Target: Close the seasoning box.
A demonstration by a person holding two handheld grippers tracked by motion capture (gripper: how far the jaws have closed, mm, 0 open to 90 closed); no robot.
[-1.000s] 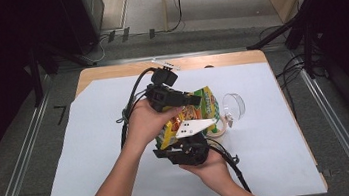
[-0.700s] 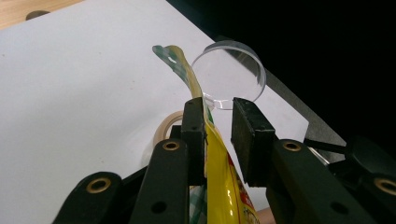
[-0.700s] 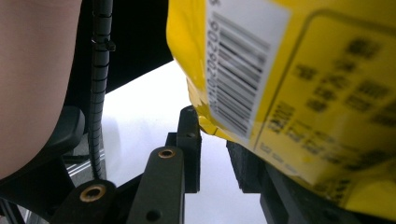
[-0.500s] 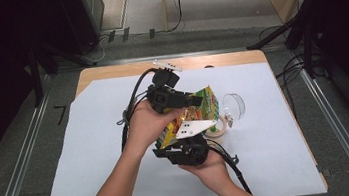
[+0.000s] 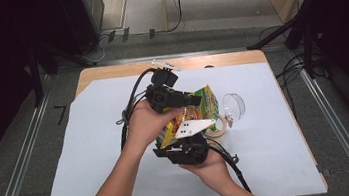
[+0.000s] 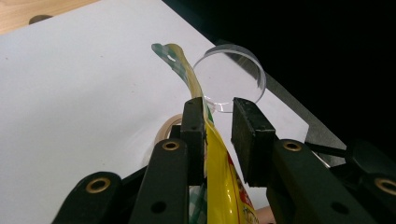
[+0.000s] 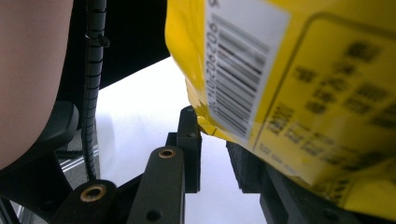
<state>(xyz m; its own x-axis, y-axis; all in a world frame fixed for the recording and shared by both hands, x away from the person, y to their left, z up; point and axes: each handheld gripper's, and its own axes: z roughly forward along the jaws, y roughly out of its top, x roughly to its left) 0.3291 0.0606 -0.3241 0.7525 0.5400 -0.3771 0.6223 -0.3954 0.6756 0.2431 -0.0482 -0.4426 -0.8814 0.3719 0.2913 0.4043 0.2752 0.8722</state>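
One snack bag [image 5: 195,109], one clear cup [image 5: 233,105], two tools [image 5: 187,99] gripping bag

Both forearms are bare, and each hand carries a black two-jaw gripper with brass-ringed pivot screws, square black pads, a trailing black cable, and a white three-cornered plate on the right gripper [image 5: 193,137].

The snack bag [image 7: 299,93] runs past the picture's edge, its print blurred beyond reading.
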